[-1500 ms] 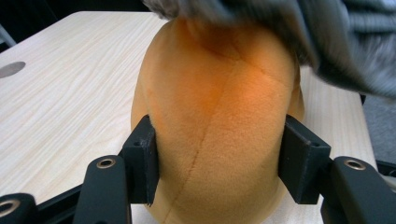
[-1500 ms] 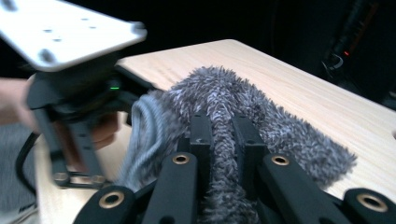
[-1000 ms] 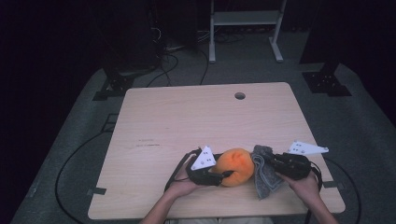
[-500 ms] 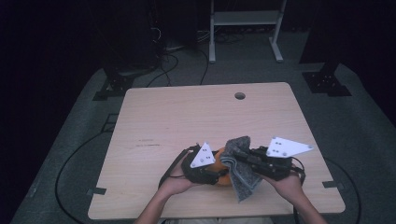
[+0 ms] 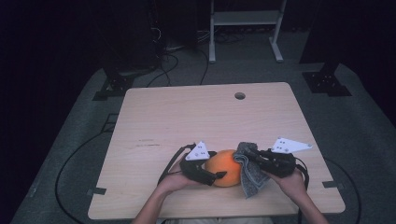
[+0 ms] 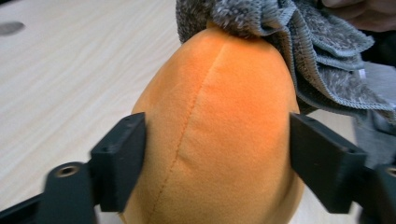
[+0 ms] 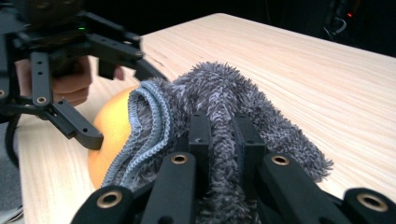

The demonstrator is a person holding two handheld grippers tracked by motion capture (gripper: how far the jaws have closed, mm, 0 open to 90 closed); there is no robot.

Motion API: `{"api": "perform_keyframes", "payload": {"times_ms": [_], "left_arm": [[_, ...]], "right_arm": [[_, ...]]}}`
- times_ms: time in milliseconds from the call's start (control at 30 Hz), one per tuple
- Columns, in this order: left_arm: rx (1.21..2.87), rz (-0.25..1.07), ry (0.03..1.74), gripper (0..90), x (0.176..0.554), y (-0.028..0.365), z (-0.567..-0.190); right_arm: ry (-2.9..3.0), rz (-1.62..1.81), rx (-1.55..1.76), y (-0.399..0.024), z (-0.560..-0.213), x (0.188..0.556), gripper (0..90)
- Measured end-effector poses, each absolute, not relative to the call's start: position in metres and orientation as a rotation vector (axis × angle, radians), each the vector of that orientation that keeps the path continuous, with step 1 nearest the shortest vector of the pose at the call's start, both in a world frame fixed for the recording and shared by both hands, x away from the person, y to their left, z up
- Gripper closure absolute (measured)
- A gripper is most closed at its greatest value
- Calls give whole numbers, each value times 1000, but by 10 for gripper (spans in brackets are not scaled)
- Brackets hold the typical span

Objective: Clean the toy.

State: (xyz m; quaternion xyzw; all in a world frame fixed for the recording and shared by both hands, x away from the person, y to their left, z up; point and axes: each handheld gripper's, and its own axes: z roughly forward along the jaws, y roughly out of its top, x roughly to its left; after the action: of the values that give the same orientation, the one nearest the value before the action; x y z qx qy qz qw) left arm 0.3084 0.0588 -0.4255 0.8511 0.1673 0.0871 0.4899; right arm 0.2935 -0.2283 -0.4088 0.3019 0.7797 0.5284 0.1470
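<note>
An orange plush ball (image 5: 225,167) rests on the wooden table (image 5: 196,116) near its front edge. My left gripper (image 5: 215,173) is shut on the ball (image 6: 219,140), one jaw pressed into each side. My right gripper (image 5: 248,157) is shut on a grey fuzzy cloth (image 5: 250,172), which drapes against the ball's right and upper side. In the right gripper view the cloth (image 7: 224,107) bunches between the two jaws, and the ball (image 7: 109,135) sits behind it with the left gripper (image 7: 95,135) on it. The cloth (image 6: 299,51) covers the ball's top in the left gripper view.
The table has a small round hole (image 5: 239,95) near its far edge. A white metal stand (image 5: 243,28) and cables (image 5: 177,56) lie on the dark floor beyond. A cable (image 5: 74,168) loops on the floor at the left.
The right gripper picked the cloth up from beside the ball and now holds it against the ball's right side. The left gripper stays on the ball.
</note>
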Motion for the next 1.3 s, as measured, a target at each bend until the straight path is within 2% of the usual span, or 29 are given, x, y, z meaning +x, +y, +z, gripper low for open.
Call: {"api": "perform_keyframes", "payload": {"times_ms": [267,467,667,800,1100,1300], "left_arm": [[2112,335,383,304,295,35,-418],[2113,312,392,315,296,40,-419],[2088,259,414,318,301,49,-423],[2075,285,423,308,300,44,-422],[2081,320,364,285,294,35,-422],[2076,270,371,311,295,45,-425]], "right_arm": [[2247,1451,785,-214,-397,285,804],[2300,1471,658,-193,-388,280,801],[2233,1467,851,-226,-401,295,802],[2213,1452,923,-243,-407,295,802],[2290,1455,704,-199,-388,277,803],[2251,1453,838,-223,-400,293,803]]}}
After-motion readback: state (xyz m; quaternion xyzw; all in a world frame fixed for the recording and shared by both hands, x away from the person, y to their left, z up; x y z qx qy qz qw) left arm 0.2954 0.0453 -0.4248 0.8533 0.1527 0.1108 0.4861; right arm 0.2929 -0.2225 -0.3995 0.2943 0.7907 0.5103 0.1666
